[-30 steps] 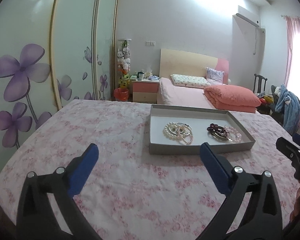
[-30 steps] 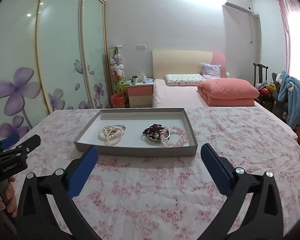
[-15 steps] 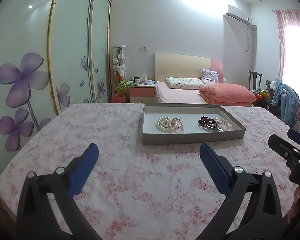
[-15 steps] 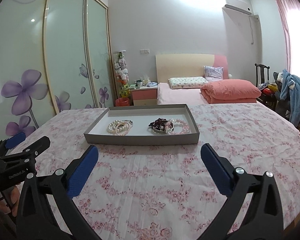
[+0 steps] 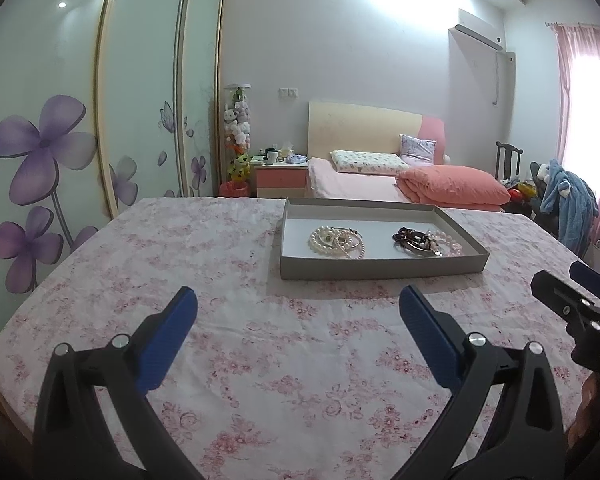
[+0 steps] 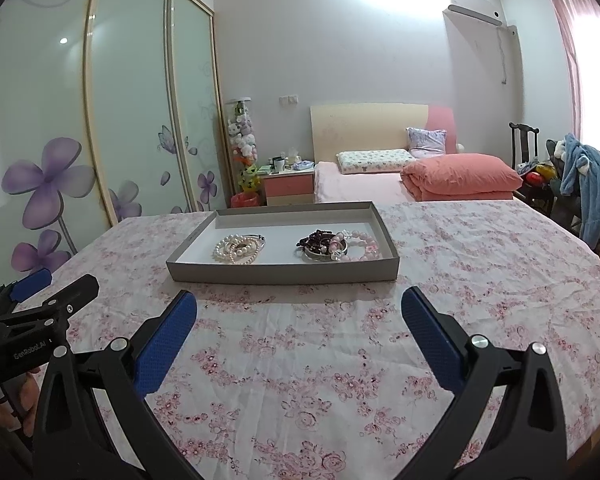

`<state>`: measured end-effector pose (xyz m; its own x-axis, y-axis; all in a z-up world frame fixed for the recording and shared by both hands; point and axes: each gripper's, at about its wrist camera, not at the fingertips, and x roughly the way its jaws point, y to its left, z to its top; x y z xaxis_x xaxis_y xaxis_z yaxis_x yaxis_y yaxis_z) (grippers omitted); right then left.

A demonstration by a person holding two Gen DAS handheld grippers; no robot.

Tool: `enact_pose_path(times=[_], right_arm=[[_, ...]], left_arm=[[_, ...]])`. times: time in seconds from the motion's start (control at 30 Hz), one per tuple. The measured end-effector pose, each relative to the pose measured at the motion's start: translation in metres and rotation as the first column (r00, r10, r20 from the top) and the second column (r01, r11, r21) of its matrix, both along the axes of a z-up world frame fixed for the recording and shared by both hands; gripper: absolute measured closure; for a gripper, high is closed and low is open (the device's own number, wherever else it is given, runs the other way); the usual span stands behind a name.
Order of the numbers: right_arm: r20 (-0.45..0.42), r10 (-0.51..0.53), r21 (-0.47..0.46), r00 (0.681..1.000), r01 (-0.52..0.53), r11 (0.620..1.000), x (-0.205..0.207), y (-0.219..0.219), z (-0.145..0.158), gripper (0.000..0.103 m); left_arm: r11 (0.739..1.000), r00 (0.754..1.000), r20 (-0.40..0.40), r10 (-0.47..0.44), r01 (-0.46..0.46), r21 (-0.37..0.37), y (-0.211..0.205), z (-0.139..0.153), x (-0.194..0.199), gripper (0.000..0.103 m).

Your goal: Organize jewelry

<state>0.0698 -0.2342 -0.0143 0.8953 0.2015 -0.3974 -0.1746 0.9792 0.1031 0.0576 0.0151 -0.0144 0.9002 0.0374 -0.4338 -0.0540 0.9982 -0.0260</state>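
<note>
A shallow grey tray [image 5: 380, 270] [image 6: 284, 274] lies on the pink floral tablecloth. In it lie a pile of white pearl strands [image 5: 336, 241] [image 6: 238, 249] on the left and a pile of dark beads, a metal bangle and pink beads [image 5: 424, 239] [image 6: 336, 245] on the right. My left gripper [image 5: 298, 312] is open and empty, well short of the tray's near wall. My right gripper [image 6: 299, 314] is open and empty, close before the tray. Each gripper shows at the edge of the other's view: the right one [image 5: 572, 300], the left one [image 6: 52, 296].
The floral tablecloth [image 6: 480, 280] covers the whole table. Behind it stand a bed with an orange quilt [image 5: 452, 190], a pink nightstand [image 5: 280, 180], sliding wardrobe doors with purple flowers [image 5: 60, 152] and a chair with blue clothes [image 6: 588, 188].
Both grippers have drawn back and levelled, so the tray sits farther off and lower in view. Both stay open and empty. The jewelry has not moved.
</note>
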Motion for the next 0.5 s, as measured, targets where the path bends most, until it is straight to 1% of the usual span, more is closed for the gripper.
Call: enact_pose_path(times=[0.5], right_arm=[[-0.010,0.000,0.004,1.000,0.000,1.000,0.0008,-0.0002,-0.0023,0.002]], left_arm=[[1.000,1.000,-0.006,-0.008,0.008,0.001,-0.0044,-0.0011,0.0006,0.004]])
